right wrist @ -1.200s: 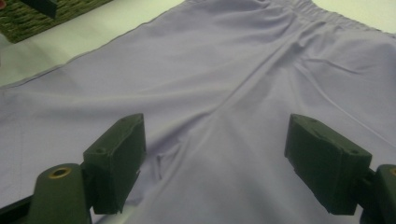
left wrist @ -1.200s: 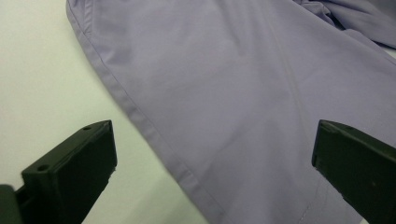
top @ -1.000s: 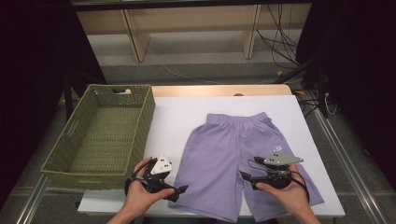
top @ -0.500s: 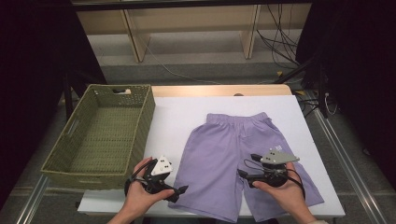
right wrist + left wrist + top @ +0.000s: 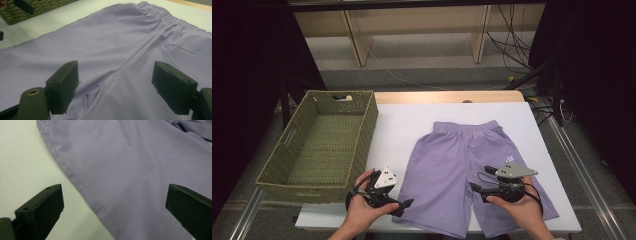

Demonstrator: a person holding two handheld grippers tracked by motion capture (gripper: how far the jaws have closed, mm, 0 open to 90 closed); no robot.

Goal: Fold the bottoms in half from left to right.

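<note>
A pair of lilac shorts [image 5: 462, 160] lies flat on the white table [image 5: 402, 125], waistband at the far side. My left gripper [image 5: 405, 205] is low at the outer hem of the shorts' left leg. In the left gripper view it [image 5: 113, 190] is open, its jaws straddling the hemmed edge of the shorts [image 5: 130, 157] where it meets the table [image 5: 22, 165]. My right gripper [image 5: 477, 182] hovers over the right leg, pointing at the crotch. It [image 5: 116, 67] is open above the centre seam of the shorts [image 5: 112, 37], with nothing gripped.
A green woven basket [image 5: 319, 145] stands empty on the table's left side, close to my left hand; its corner [image 5: 42, 4] shows in the right gripper view. Wooden shelving [image 5: 412, 25] and cables [image 5: 512, 45] sit beyond the table's far edge.
Both hands have stayed almost where they were. The right gripper has shifted very slightly over the right leg. The shorts have not moved.
</note>
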